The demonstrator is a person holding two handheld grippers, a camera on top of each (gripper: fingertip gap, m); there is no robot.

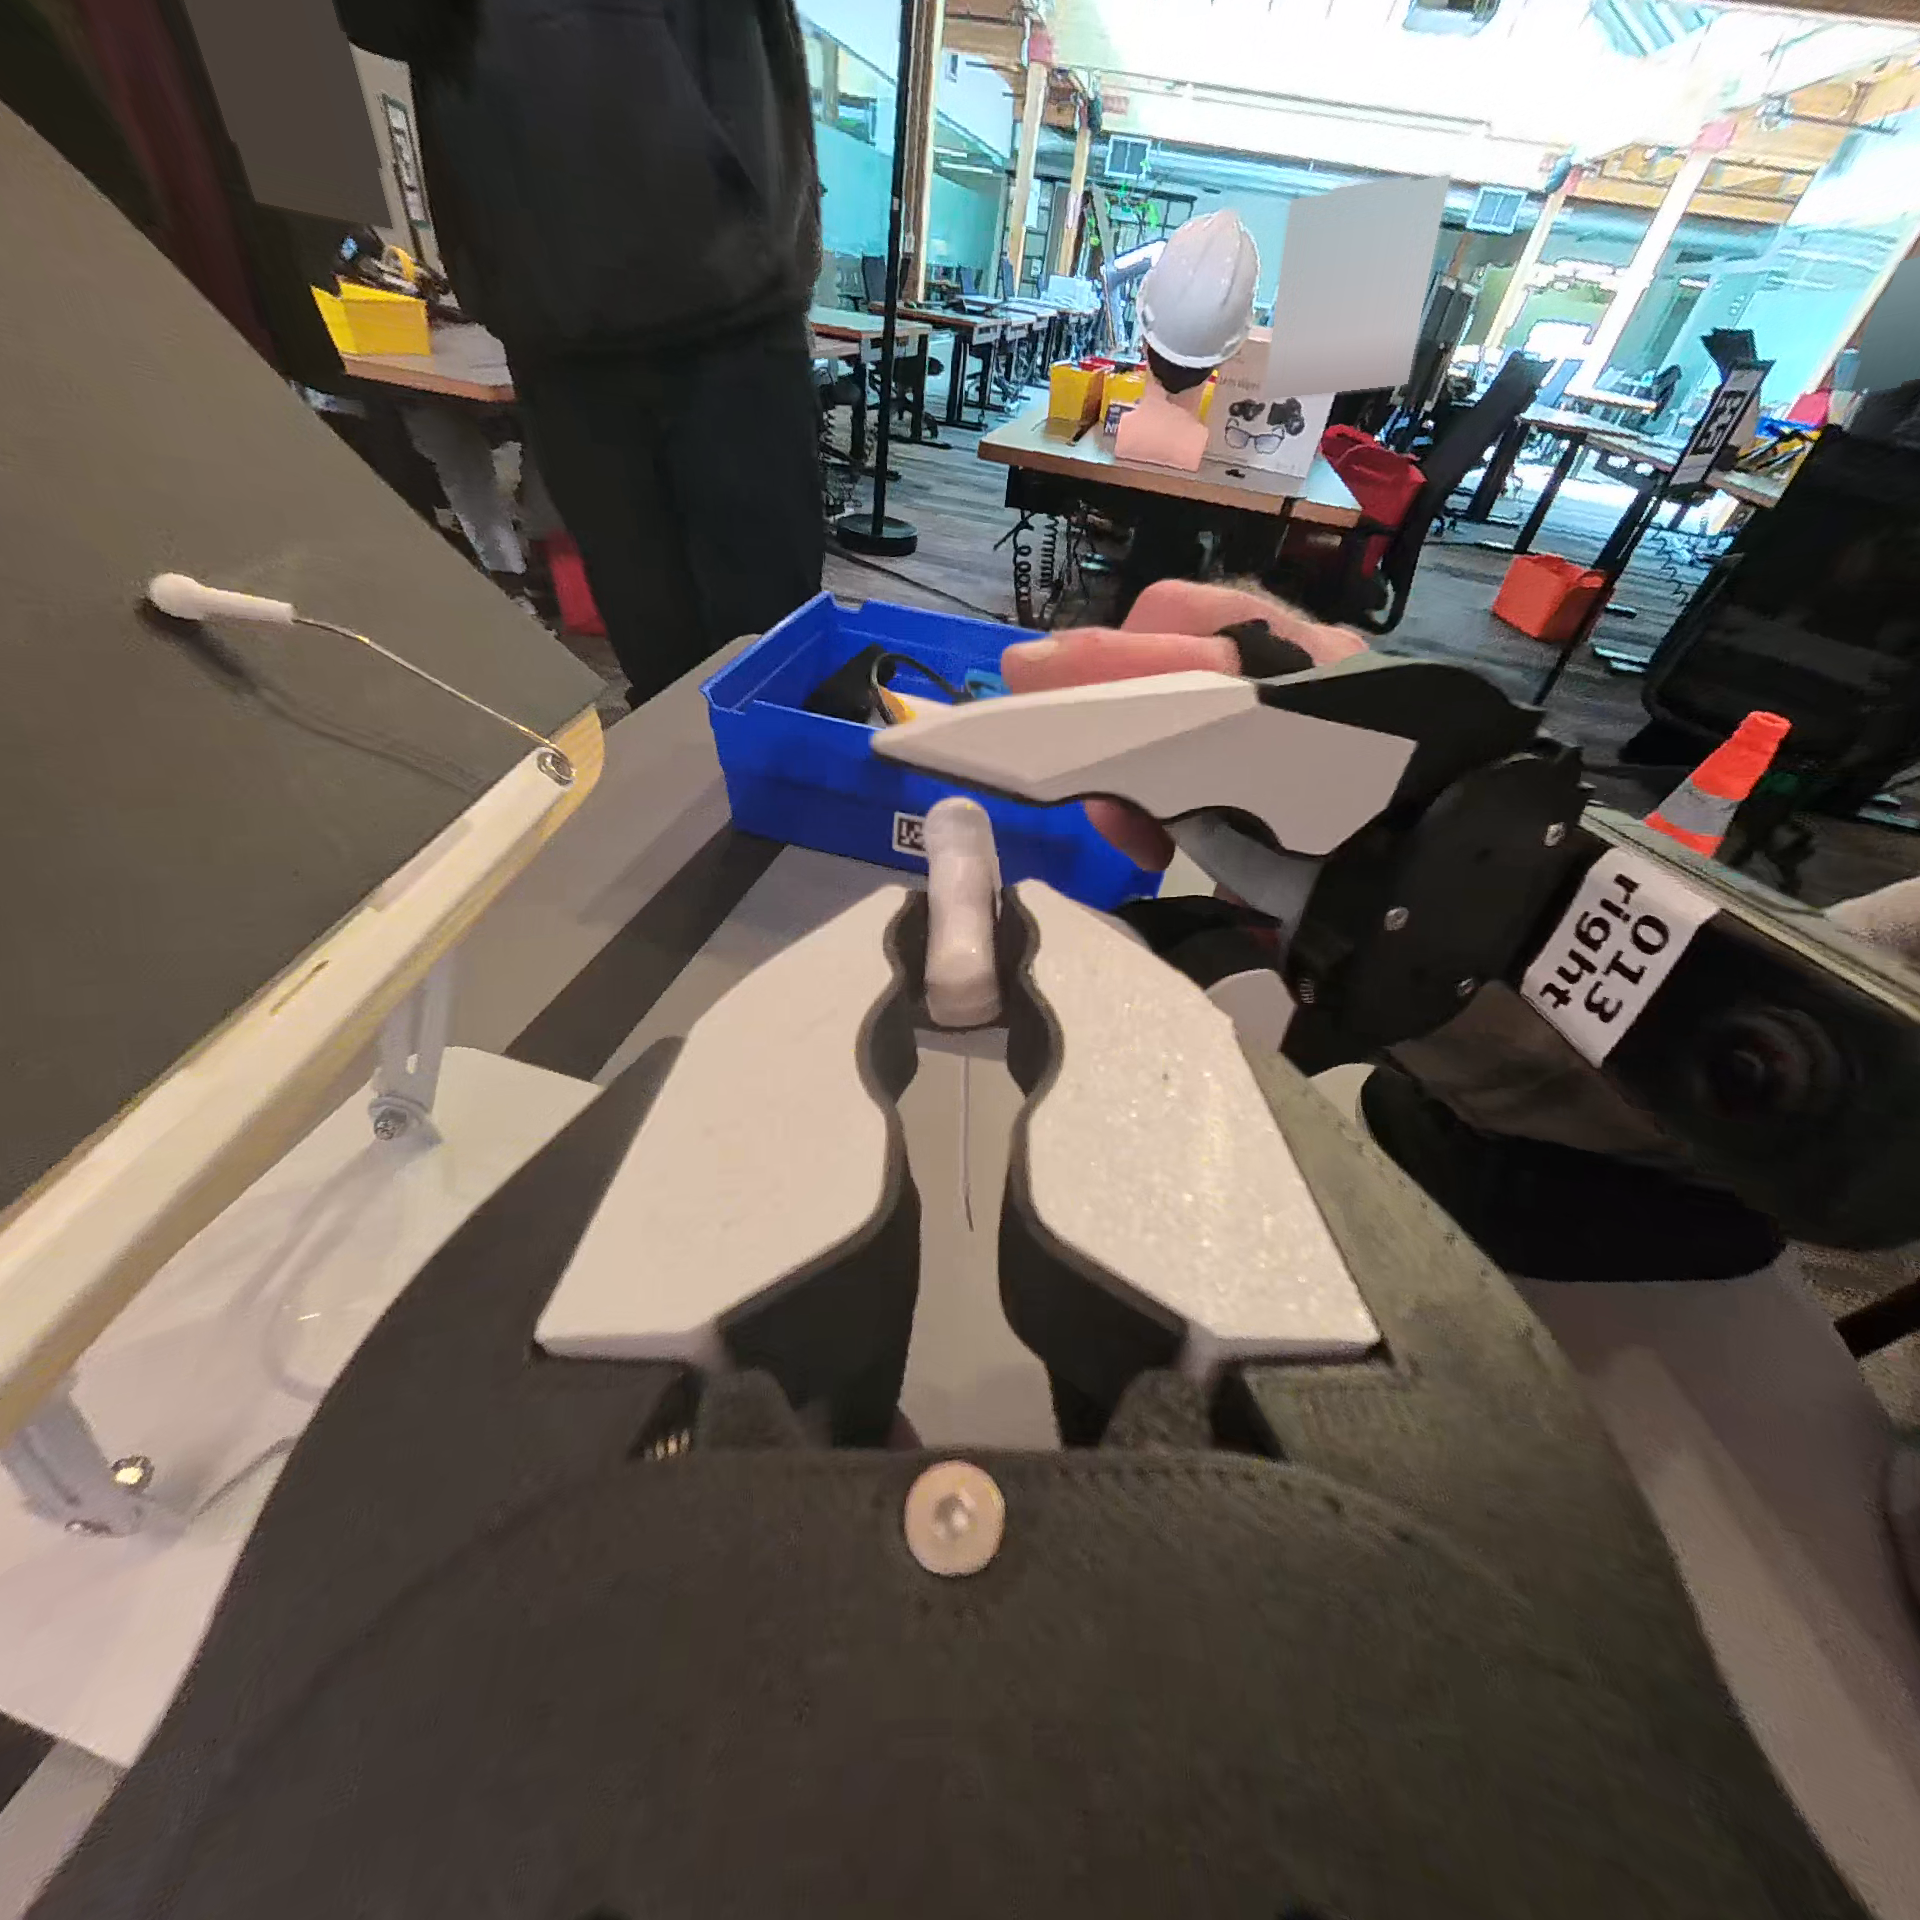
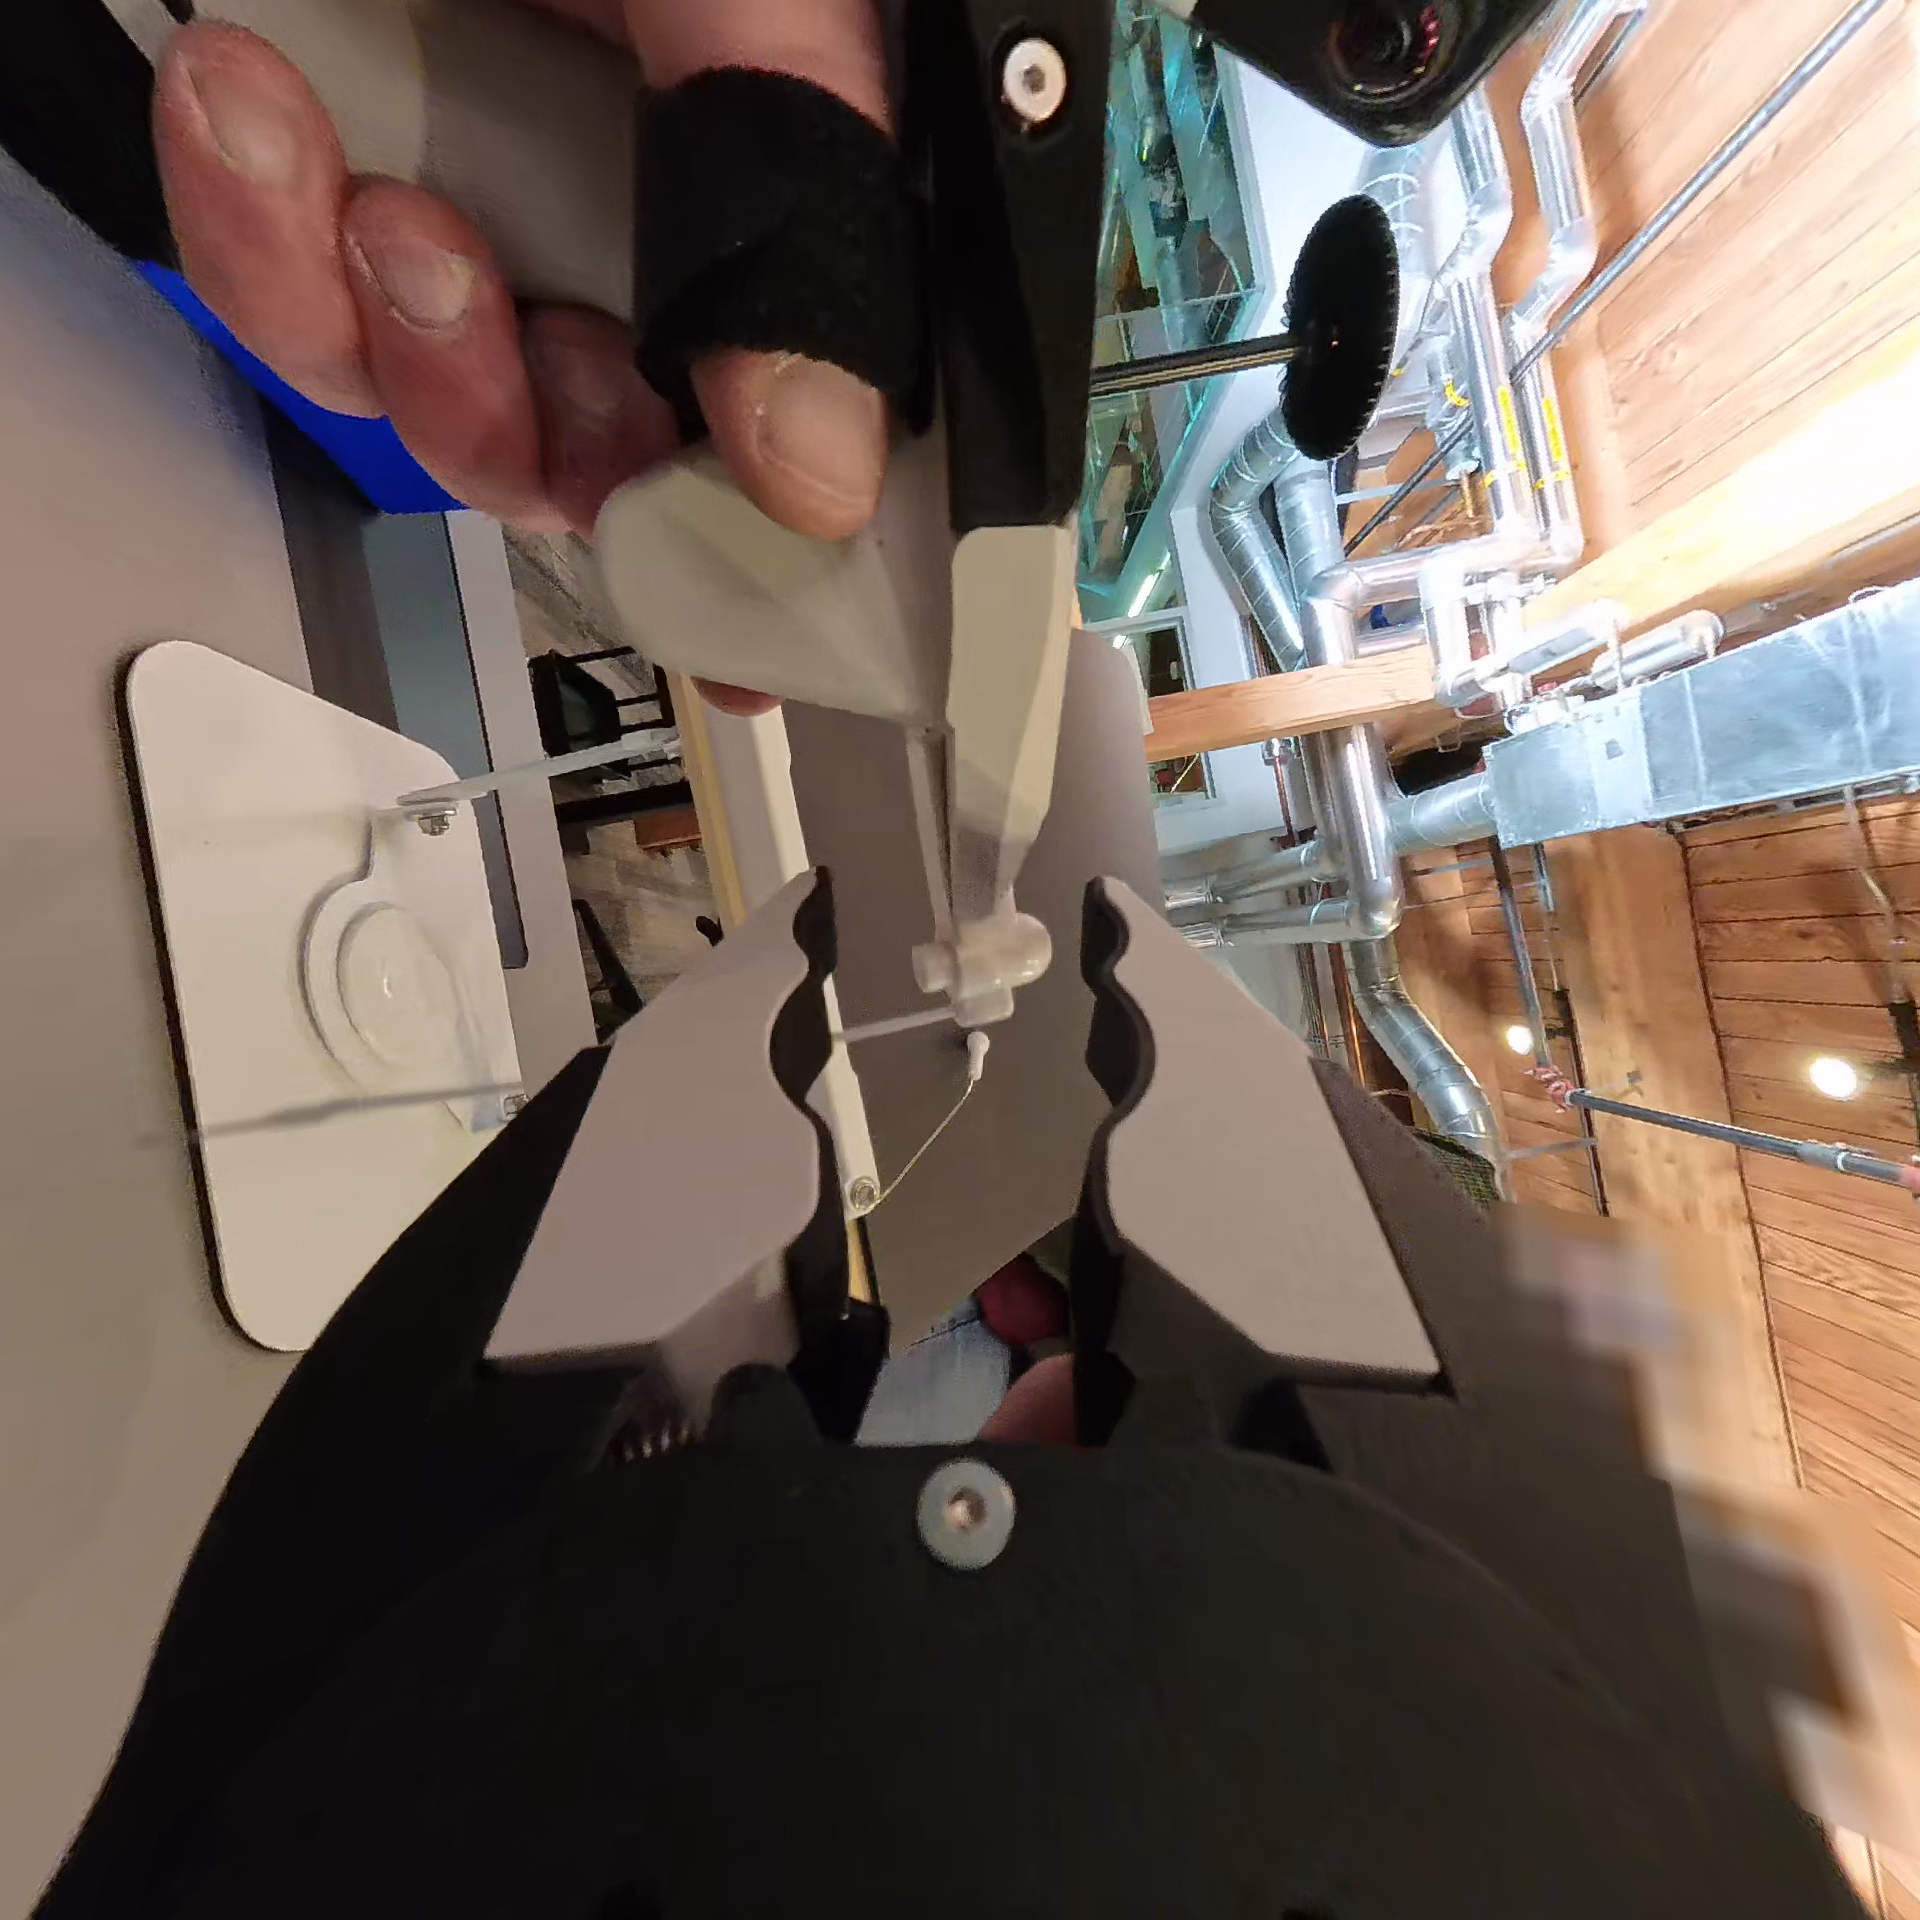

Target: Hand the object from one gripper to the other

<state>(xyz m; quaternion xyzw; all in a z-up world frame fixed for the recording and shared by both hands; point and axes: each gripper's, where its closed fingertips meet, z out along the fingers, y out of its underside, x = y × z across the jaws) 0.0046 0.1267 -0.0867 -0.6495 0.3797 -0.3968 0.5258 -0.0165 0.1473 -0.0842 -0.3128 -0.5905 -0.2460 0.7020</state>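
A: Layout, big to small. Dark tilted board [image 1: 208, 727] on the left, blue bin [image 1: 831, 790] on the far side of the grey table [image 1: 665, 831]. Left tongs [image 1: 961, 966] are clamped on a small white plug-like piece [image 1: 961, 935], which stands up between the tips. Right tongs [image 2: 956, 997] come in from the right, turned sideways, jaws apart and empty.

B: Where does the piece sit relative to the right tongs?

A: In the right wrist view the piece [image 2: 982, 966] hangs at the tip of the left tongs [image 2: 966, 821], in the gap between the open right fingers [image 2: 707, 1049], nearer the right-hand one, touching neither.

B: Advice for the handover?

A: Judgement: centre the gap on the free end, well clear of the left tips. Close squarely, confirm grip, only then loosen the left tongs. The piece is small and smooth; an off-centre pinch could flick it onto the table.
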